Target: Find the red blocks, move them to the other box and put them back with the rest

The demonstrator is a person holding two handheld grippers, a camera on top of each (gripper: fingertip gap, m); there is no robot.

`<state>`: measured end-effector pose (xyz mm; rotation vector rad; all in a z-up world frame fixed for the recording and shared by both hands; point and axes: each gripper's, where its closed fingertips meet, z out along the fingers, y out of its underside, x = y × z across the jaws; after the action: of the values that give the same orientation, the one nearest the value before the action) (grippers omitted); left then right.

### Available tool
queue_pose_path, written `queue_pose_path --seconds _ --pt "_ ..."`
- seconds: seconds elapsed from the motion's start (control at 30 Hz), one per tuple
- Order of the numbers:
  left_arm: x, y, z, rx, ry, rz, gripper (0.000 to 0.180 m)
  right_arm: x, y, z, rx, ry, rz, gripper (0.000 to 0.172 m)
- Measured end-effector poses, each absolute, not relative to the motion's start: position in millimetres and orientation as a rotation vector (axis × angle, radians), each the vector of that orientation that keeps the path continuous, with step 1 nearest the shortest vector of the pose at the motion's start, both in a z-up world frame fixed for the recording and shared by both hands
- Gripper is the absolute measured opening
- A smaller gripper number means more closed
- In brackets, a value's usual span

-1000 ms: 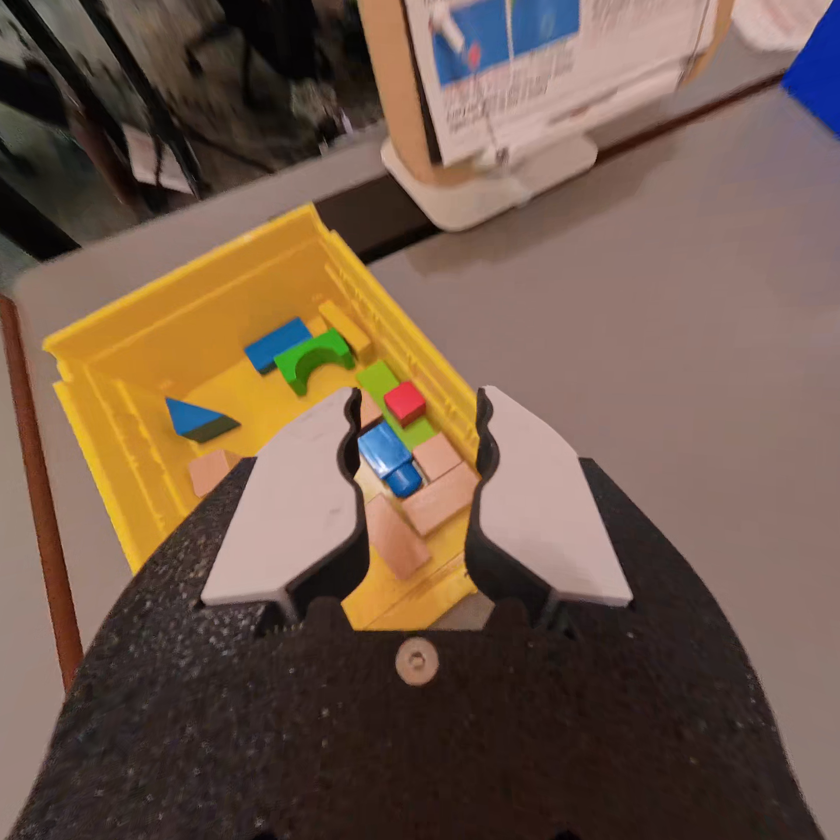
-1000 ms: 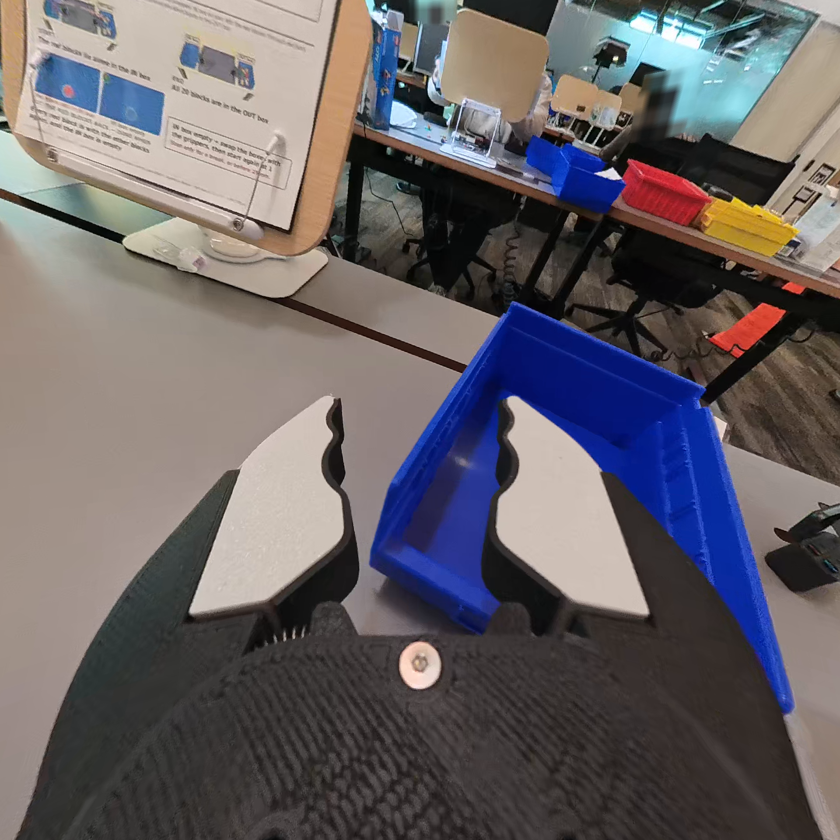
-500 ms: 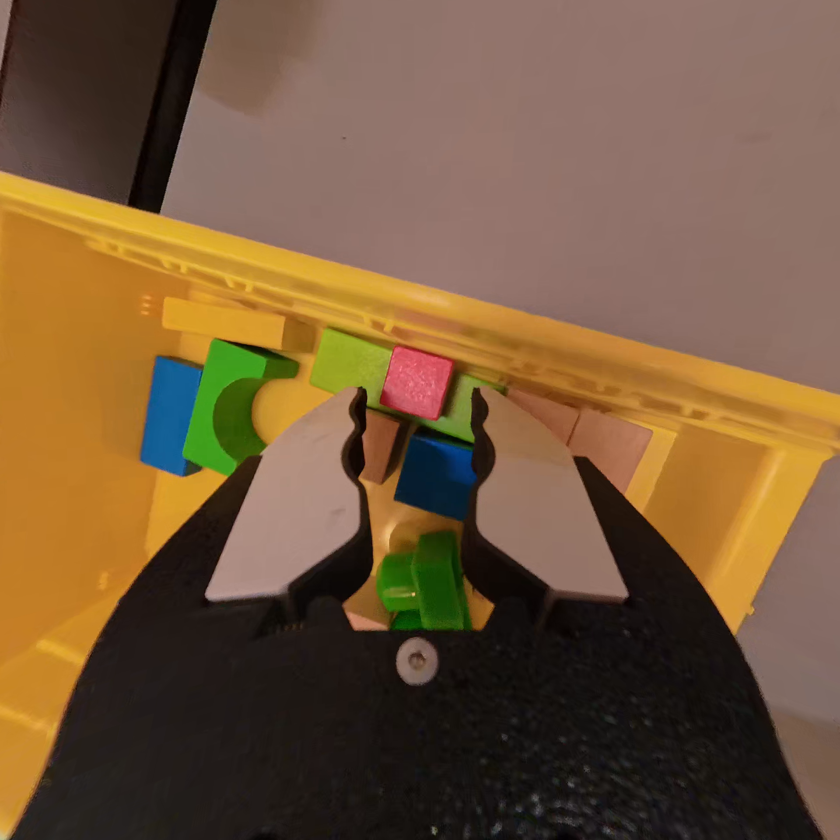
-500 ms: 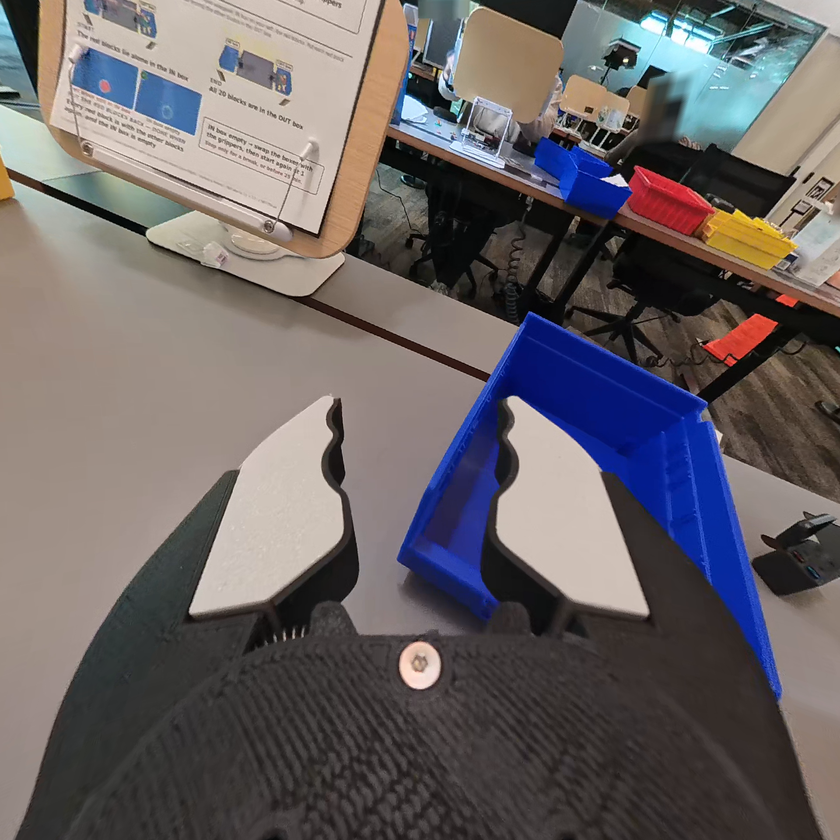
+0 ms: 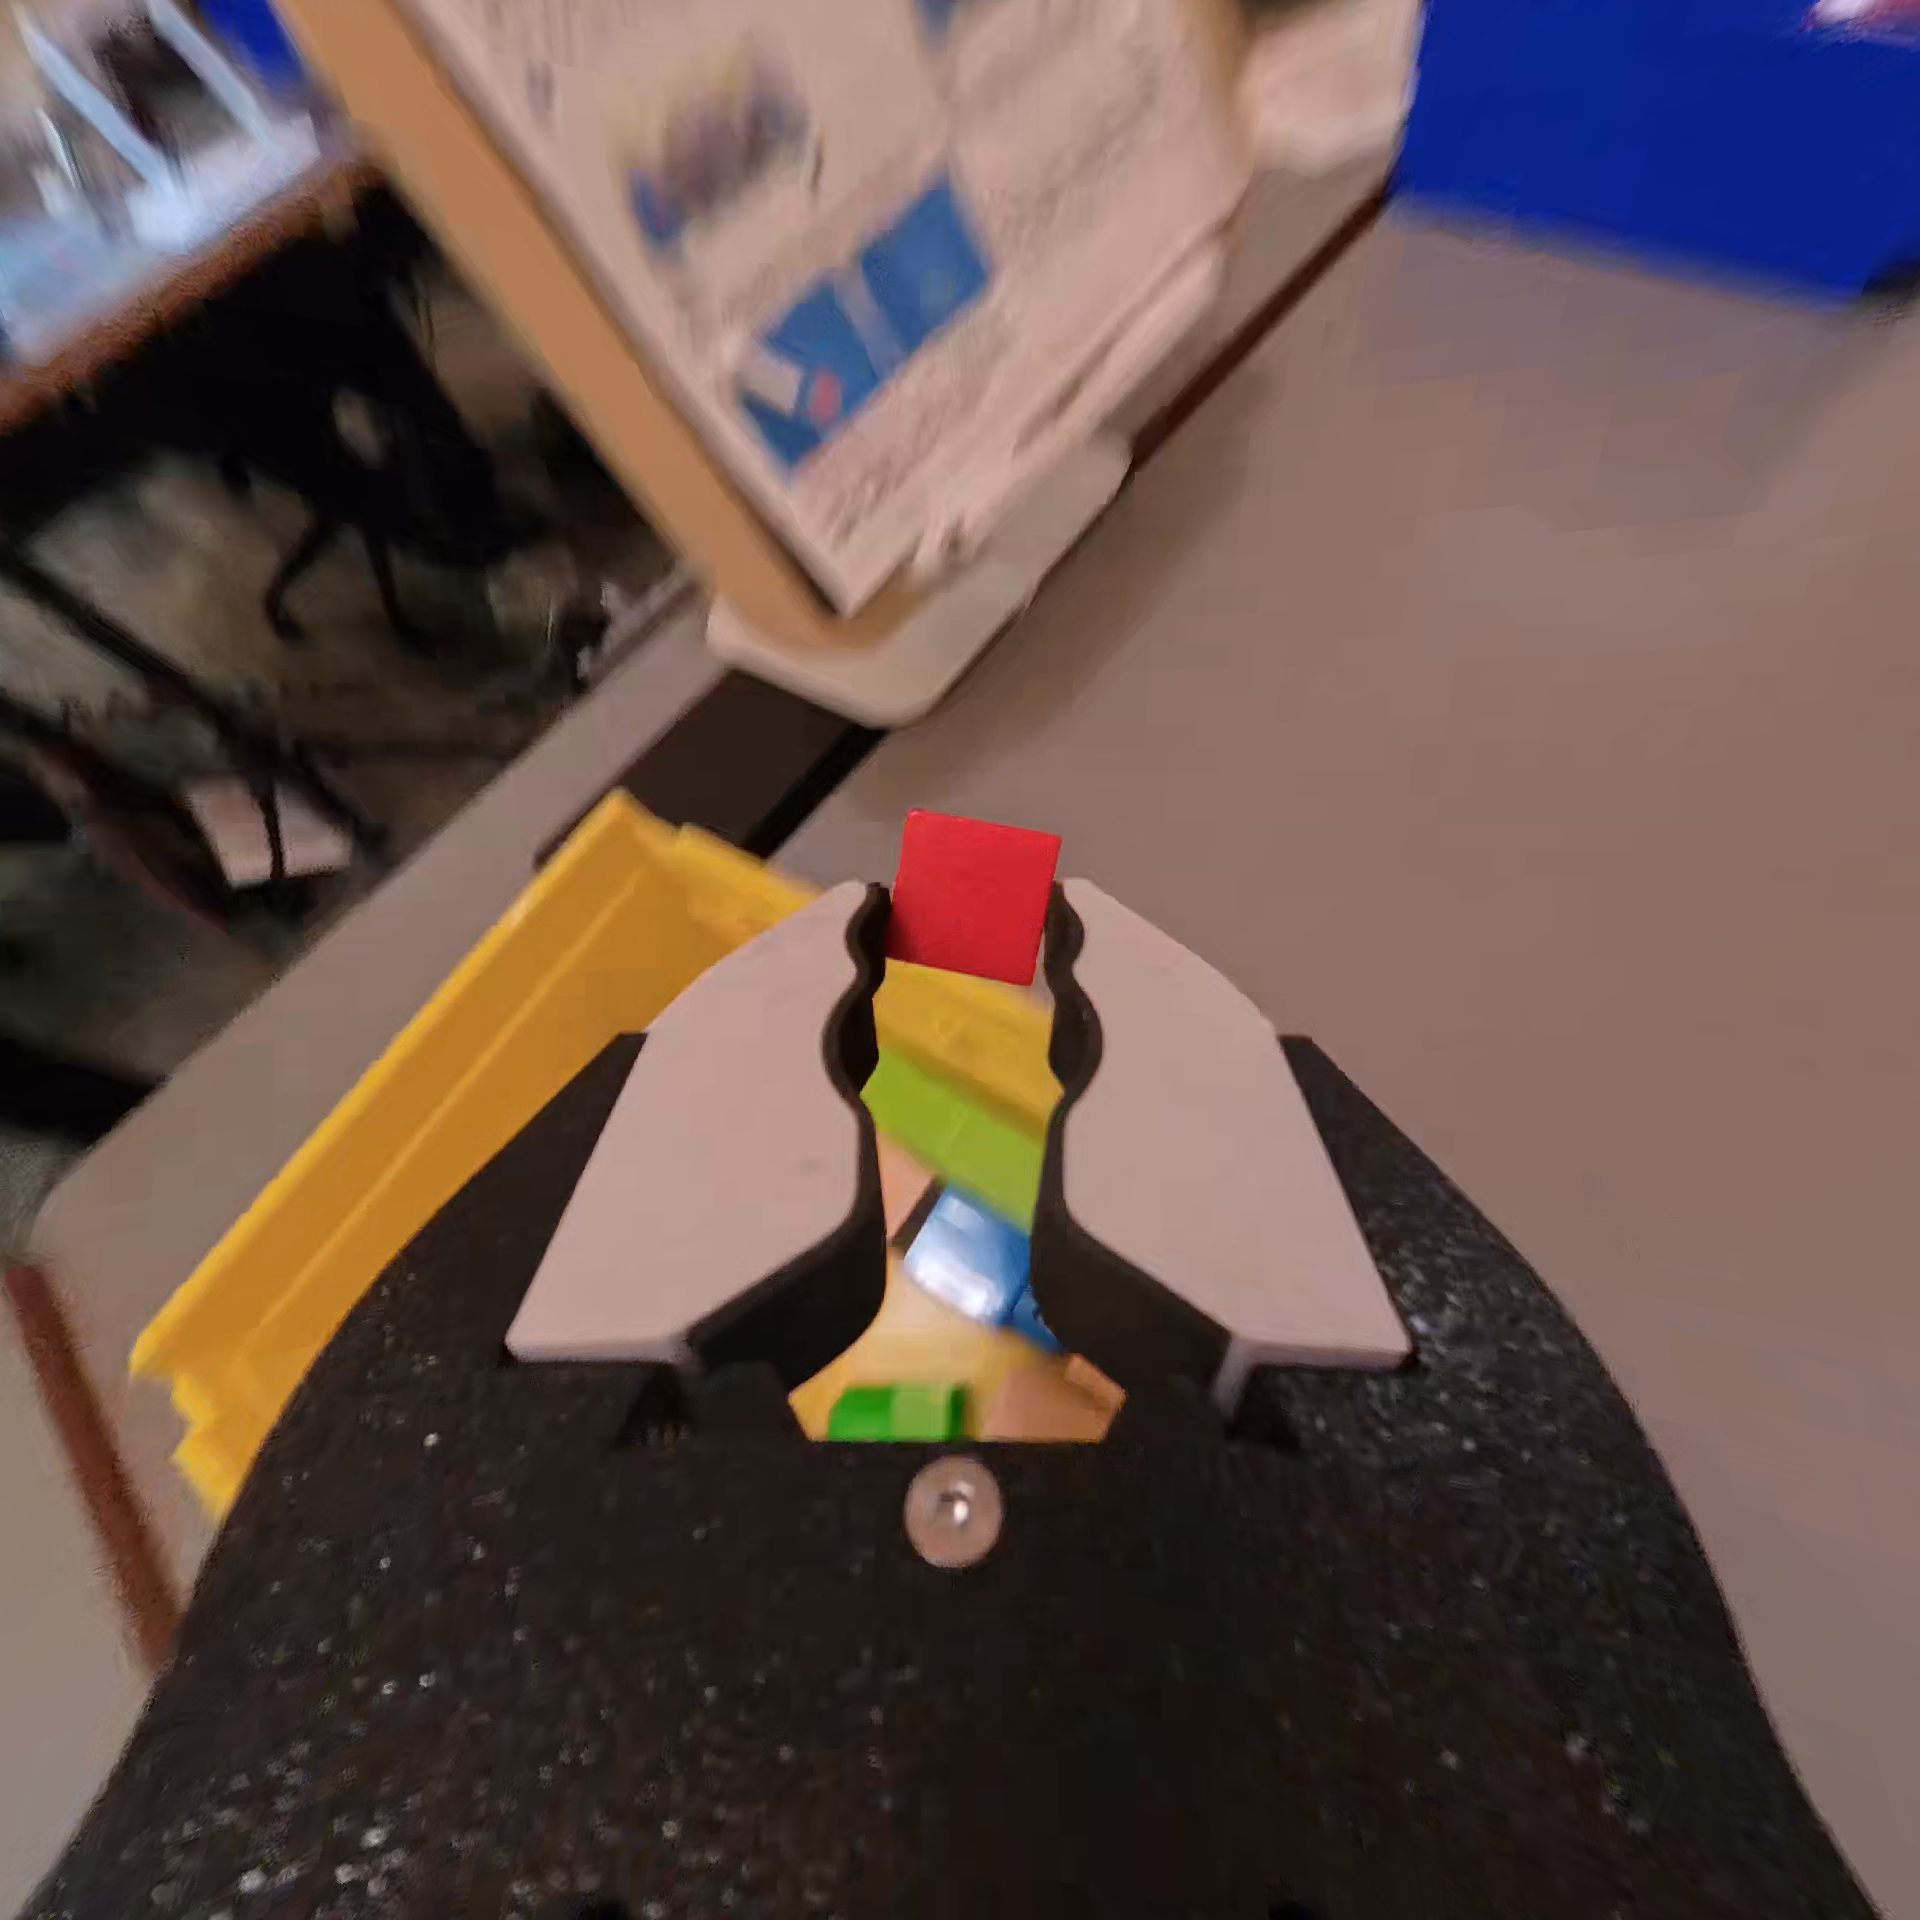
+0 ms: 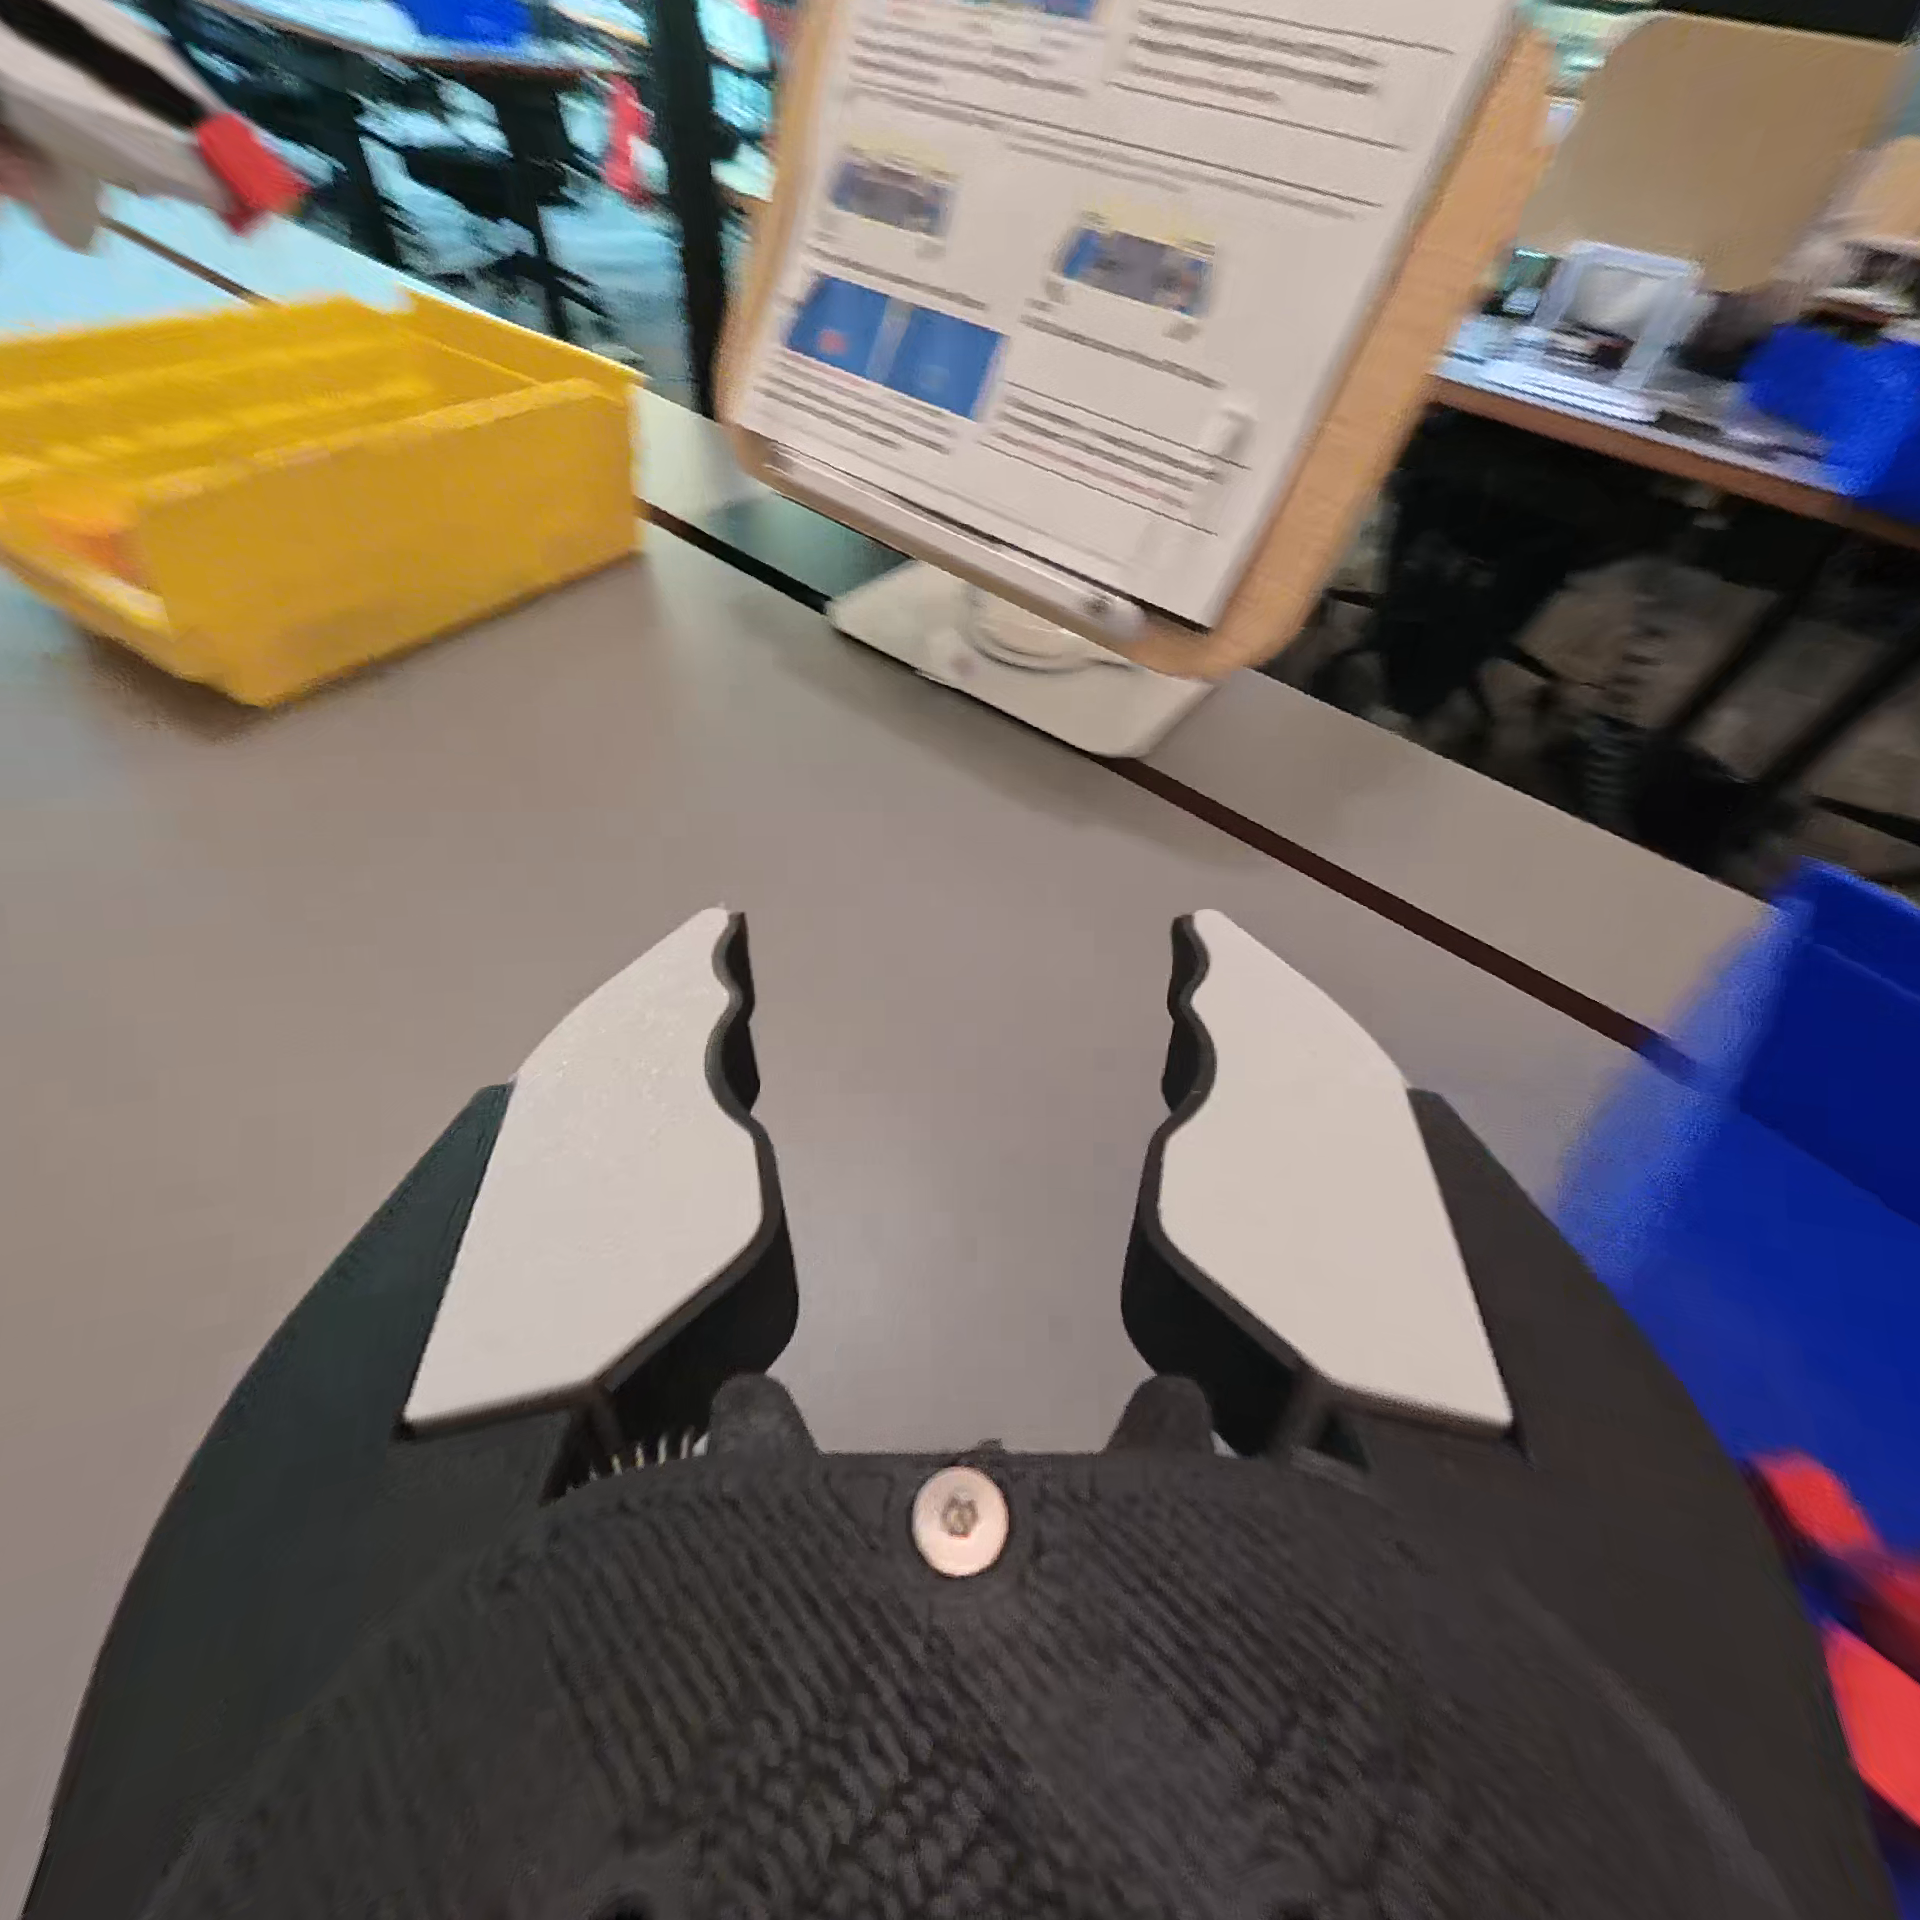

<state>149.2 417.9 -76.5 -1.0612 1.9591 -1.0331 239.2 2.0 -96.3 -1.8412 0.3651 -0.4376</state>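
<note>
Block: small red wooden cube (image 5: 971,899), judged light, rigid; flat side faces suit gripping.
Left gripper (image 5: 966,904): clamped on cube, at 12 o'clock.
Right gripper (image 6: 958,935): jaws spread wide, nothing held.

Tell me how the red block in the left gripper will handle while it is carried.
The red block looks rigid with flat faces, so it probably won't roll or flex. Only the left gripper's fingertips pinch it, so it could twist or slip.

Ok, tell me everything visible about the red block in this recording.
The red block is a small, plain, matte red cube with crisp edges. It sits pinched at the very tips of the left claw, a pad against each side, slightly tilted, its far end sticking out beyond them. It is lifted clear above the yellow box. The right view shows it too, blurred.
</note>
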Motion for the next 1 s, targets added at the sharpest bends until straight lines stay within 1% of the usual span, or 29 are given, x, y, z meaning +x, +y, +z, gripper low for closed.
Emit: queue_pose_path --seconds 0.07,0.17,0.3,0.4,0.53,0.6,0.67,0.73,0.77,0.87,1.0 --pt "139 371 -44 -0.894 1.87 -1.232 0.029 218 34 -90 -1.786 0.304 -0.252 0.082" --pt "126 294 -26 -0.668 1.821 -1.427 0.029 189 73 -73 -1.655 0.275 0.071 0.082" --pt "117 202 -25 -0.417 1.798 -1.652 0.029 160 107 -66 -1.576 0.272 0.441 0.082" --pt "119 154 -37 -0.293 1.831 -1.725 0.029 139 114 -68 -1.562 0.269 0.692 0.083" --pt "124 112 -54 -0.184 1.904 -1.755 0.029 130 106 -61 -1.416 0.35 0.988 0.069" --pt "127 97 -58 -0.158 1.918 -1.773 0.029 131 100 -61 -1.365 0.391 1.065 0.063" --pt "130 86 -60 -0.147 1.927 -1.797 0.029 130 95 -66 -1.377 0.394 1.082 0.052" --pt "134 78 -64 -0.145 1.942 -1.799 0.029 131 89 -68 -1.376 0.389 1.083 0.046" --pt "136 75 -66 -0.153 1.952 -1.794 0.029 131 84 -64 -1.347 0.367 1.098 0.031" --pt "138 67 -71 -0.173 1.967 -1.791 0.029 132 76 -68 -1.375 0.356 1.09 0.029" --pt "147 60 -82 -0.28 1.976 -1.66 0.029 147 61 -75 -1.456 0.377 1.007 0.029"
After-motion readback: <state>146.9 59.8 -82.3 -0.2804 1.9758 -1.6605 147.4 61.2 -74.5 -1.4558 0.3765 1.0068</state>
